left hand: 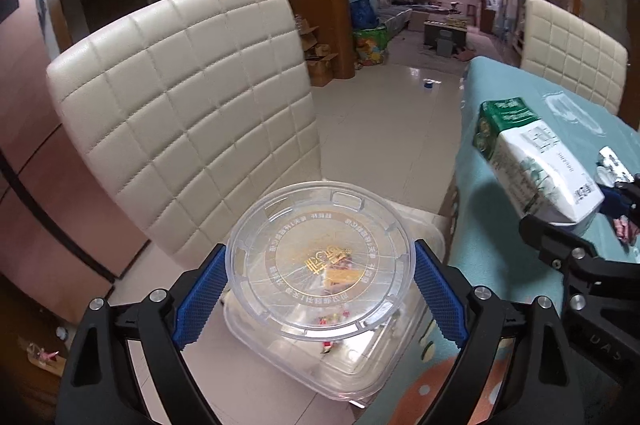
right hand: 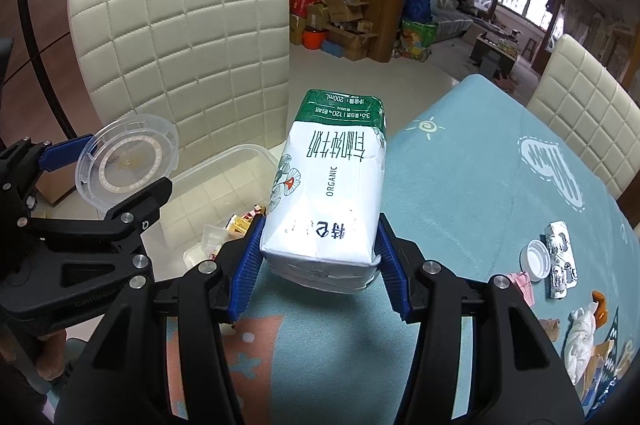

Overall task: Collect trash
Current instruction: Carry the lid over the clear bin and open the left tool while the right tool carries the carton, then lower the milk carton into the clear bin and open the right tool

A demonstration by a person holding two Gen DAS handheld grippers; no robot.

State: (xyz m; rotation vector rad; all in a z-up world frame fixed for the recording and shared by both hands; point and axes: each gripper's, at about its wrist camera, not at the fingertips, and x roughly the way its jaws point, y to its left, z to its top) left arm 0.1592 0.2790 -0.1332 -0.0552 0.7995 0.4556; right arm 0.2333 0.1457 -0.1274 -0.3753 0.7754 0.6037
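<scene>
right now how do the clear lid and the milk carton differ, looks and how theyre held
The clear lid is a flat, round, see-through disc; the milk carton is an opaque white and green box. The left gripper pinches the lid by its rim above the clear container; the right gripper clamps the carton's sides. Both are lifted clear of the table.

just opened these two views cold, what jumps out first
The right gripper clamps a white and green milk carton at the edge of the teal tablecloth. The left gripper pinches a clear round lid above a clear plastic container on the cream quilted chair. Small scraps remain on the table.
</scene>
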